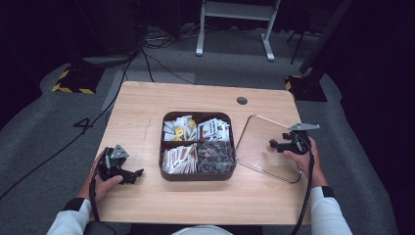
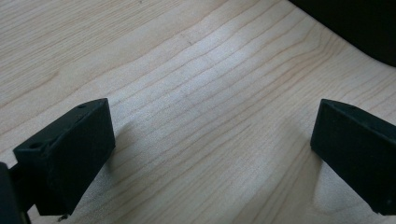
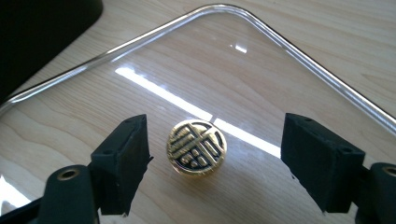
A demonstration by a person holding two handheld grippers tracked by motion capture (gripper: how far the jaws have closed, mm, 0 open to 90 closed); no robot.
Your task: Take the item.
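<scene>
Your right gripper point(image 3: 212, 163) is wide open, with one jaw on each side of the gold knob point(image 3: 197, 147), and it is not touching the knob yet. Your left gripper point(image 2: 212, 154) is open too, holding nothing, low over the bare table point(image 1: 142, 107) left of the box point(image 1: 197, 145). The clear lid point(image 1: 259, 142) is off the box and lies flat on the table, just right of the box. I think the lid is the thing to move, so closing on the knob and lifting are still to do. The lid is see-through with round corners and a shiny rim. The box is dark, with four parts full of small packets.
</scene>
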